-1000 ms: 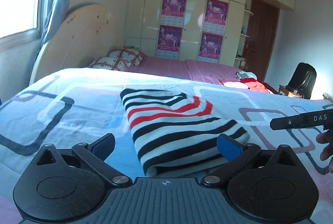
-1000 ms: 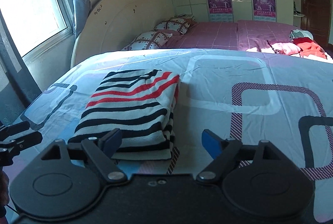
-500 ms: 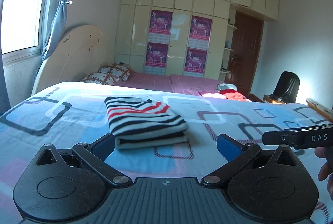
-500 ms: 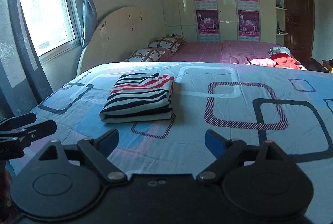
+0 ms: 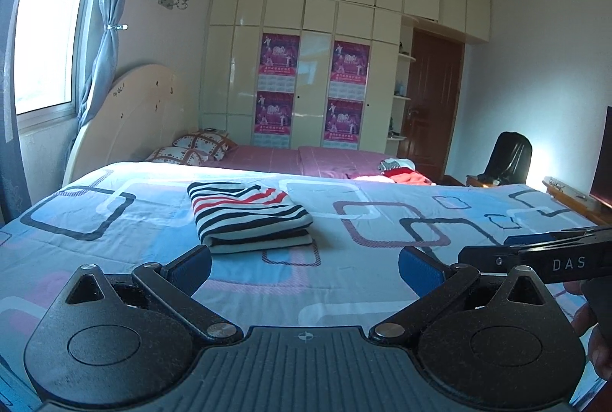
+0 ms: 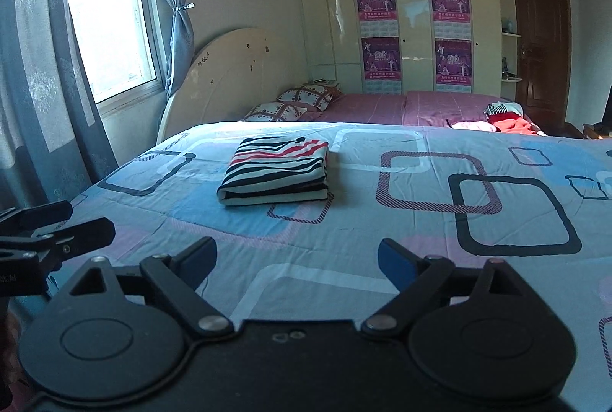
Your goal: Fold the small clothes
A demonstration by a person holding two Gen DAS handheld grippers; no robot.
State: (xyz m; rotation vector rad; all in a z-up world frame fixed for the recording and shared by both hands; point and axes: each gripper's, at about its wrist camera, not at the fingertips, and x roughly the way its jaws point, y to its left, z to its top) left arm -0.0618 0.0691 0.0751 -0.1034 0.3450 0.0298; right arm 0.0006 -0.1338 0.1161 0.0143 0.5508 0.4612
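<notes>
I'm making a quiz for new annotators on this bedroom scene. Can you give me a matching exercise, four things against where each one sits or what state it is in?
Things:
1. folded black, white and red striped garment
2. loose red and white pile of clothes
3. patterned white and brown pillows
4. left gripper

Places or states:
A. by the cream headboard, on the pink sheet
B. open, nothing between its blue pads
C. neatly stacked on the blue quilt with square outlines
D. unfolded on the far pink bed, near the brown door

Pairs: 1-C, 2-D, 3-A, 4-B
</notes>
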